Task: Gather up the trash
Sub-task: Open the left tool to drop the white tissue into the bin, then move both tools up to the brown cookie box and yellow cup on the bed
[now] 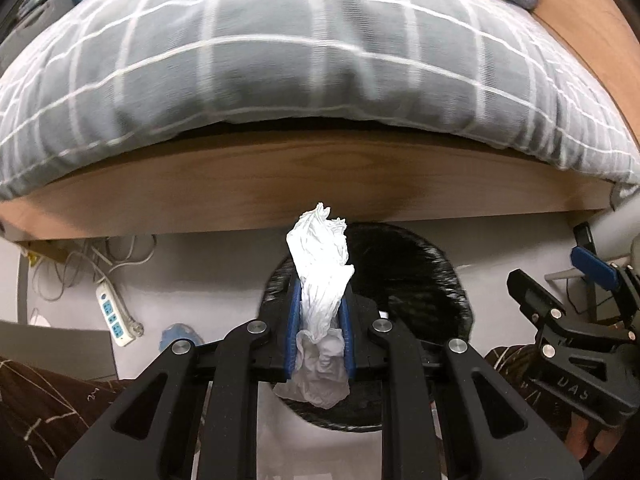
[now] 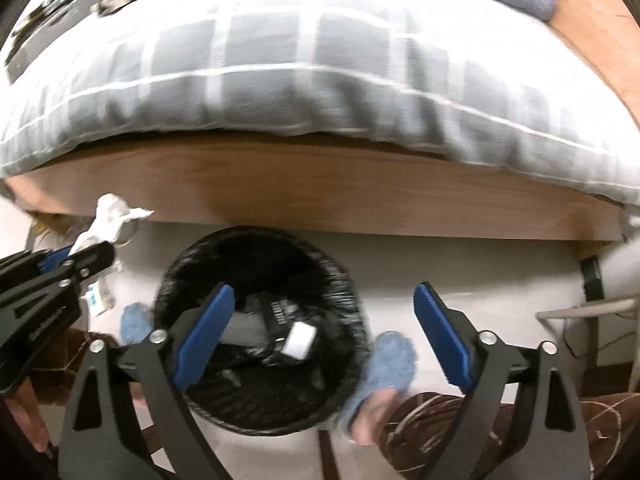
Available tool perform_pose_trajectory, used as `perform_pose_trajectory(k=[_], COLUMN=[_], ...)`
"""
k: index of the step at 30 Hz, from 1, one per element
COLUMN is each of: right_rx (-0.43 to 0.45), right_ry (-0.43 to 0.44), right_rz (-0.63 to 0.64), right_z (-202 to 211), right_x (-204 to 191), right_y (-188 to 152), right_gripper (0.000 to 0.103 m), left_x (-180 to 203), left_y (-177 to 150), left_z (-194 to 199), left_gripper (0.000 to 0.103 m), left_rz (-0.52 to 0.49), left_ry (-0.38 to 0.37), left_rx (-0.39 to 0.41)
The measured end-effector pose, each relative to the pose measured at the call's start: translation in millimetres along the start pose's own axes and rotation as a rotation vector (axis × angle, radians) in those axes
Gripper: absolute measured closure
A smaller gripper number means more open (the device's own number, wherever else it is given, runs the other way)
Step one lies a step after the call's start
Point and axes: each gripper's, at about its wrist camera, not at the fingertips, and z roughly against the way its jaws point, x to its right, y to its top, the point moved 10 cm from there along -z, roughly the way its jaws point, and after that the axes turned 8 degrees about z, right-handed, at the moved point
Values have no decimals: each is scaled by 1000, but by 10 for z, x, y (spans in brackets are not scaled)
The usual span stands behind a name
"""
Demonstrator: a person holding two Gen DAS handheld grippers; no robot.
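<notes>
My left gripper [image 1: 320, 312] is shut on a crumpled white tissue [image 1: 320, 264] and holds it above the near rim of a black-lined trash bin [image 1: 436, 280] on the floor. In the right wrist view the left gripper [image 2: 86, 250] shows at the left edge with the tissue [image 2: 112, 216] sticking out, just left of the bin [image 2: 260, 276]. My right gripper [image 2: 324, 320] is open and empty, its blue pads [image 2: 208, 332] spread over the bin, which holds dark items and a small white piece [image 2: 300, 340]. The right gripper also shows in the left wrist view [image 1: 560, 300].
A bed with a grey checked duvet [image 1: 300, 52] and wooden side board [image 1: 280, 184] stands right behind the bin. A power strip [image 1: 114, 316] with cables lies on the floor at left. The person's blue slippers [image 2: 392, 360] and brown trouser legs flank the bin.
</notes>
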Motion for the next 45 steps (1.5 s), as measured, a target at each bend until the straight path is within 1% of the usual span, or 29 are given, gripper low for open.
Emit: perform_pose_trajectory(k=[4,9,15,19,22,24,25,27,28,29,30,31,32,33,35,36,39,43,45], right_rx=[6,-4,-30,-24,8,29,37,53,62,74,83,90,96,109,126,140,177,220,245], right_ry=[-29,-56,-70,-62,-41,-44,-43,-42,-44,-48,-49,-51,-53,-51,-57,-70,-93,-88,-90], right_rz=[-56,-86,-121,-139,-148,-141,-139,-134,-133,-133,-134,-134,-135,-137,-133,-125,-108,-104,-100], right_z=[49,62,-18,-15,76,127,149,192,218,257,294,320,349,394,454,507,630,792,885], right_x=[328,562,679,686,669,646,635,617,617,617,614,615,616,610,614,615,617,595,579], right_y=[-56,-161,-275,-264,-195,-141,-117,-63,-33,0,25,52,75,115,170,216,314,472,573], right_gripper=[8,8,8,8,8,8,8,8,8,8,8,8,8,8,8,8,8,8,8], left_x=[268,517,659,676,652,626,620,597,587,576,571,562,557,549,534,530,498,417,328], left_y=[-53,-116,-168,-167,-145,-113,-95,-52,-29,2,30,53,73,95,160,195,297,422,521], left_z=[-37,-123,-181,-173,-144,-98,-69,-6,28,84,121,166,208,253,370,431,594,762,880], left_gripper=[86,86,86,83,76,64,60,47,43,34,29,28,24,17,8,6,6,6,6], left_rz=[-37,-63,-77,-76,-67,-61,-61,-68,-72,-71,-70,-72,-75,-75,-60,-55,-43,-20,-9], left_ry=[-17,-38,-43,-22,-20,-19,-18,-7,-1,3,2,2,3,5,-7,-8,-14,-12,-14], left_rx=[-9,-32,-38,-15,-10,8,17,44,56,75,86,100,111,121,144,159,189,213,242])
